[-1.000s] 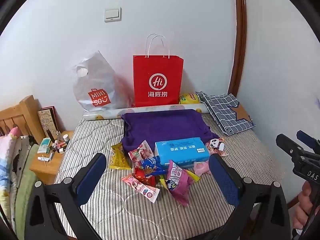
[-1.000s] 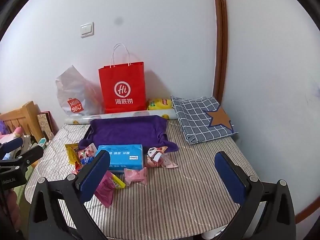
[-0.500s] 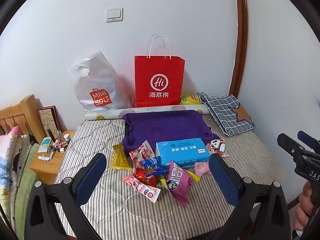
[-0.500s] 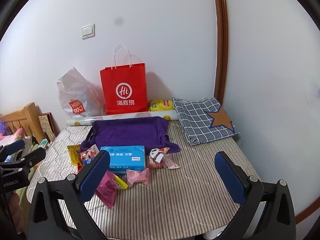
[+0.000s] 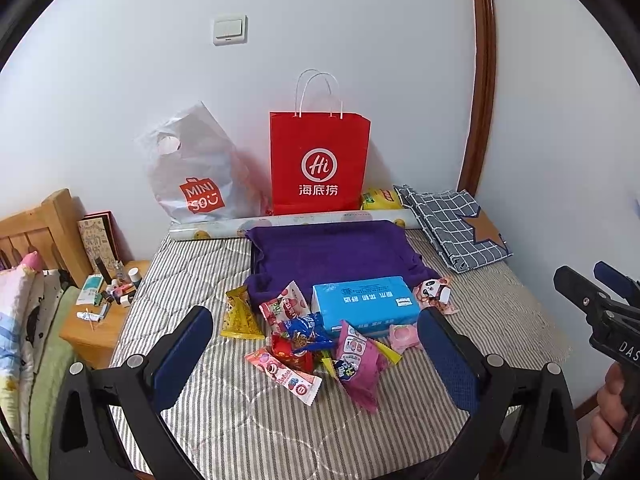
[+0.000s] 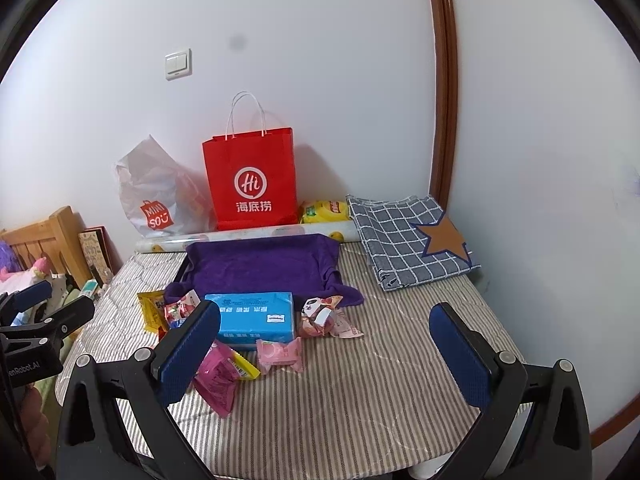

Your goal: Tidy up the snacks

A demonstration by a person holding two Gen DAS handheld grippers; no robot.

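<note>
Both cams are drifting a touch vs 1 s ago: the scene is sitting slightly lower in both views, so I'm tilting both grippers up/back a bit; nothing on the bed is moving.

I'm holding the left gripper (image 5: 316, 344) w/ fingers spread wide, nothing between them, hovering over the near edge of the striped mattress (image 5: 192, 272). The right gripper (image 6: 324, 344) is likewise gaping, empty, framing bare mattress to the right of the pile.

Snacks are lying loose mid-bed: yellow packet (image 5: 240, 314), red-white strawberry pouch (image 5: 285, 306), blue cookie pack (image 5: 306, 326), pink stick pack (image 5: 286, 376), magenta pouch (image 5: 358, 364), small pink candy (image 5: 404, 334), panda pack (image 5: 434, 292). They're crowding around the blue tissue box (image 5: 364, 306), just in front of the purple towel (image 5: 328, 252). Red paper bag (image 5: 320, 160) and white Miniso bag (image 5: 192, 172) are standing against the wall behind.

Step, I'm judging: pre-grasp, nothing sorted yet. Next move is calling for lowering the left gripper fwd onto the nearest pack, prob the magenta pouch or pink stick pack, and closing on a crinkly edge w/o dragging neighbours. Drop spot is unclear; I'm guessing the towel or a bag.
</note>
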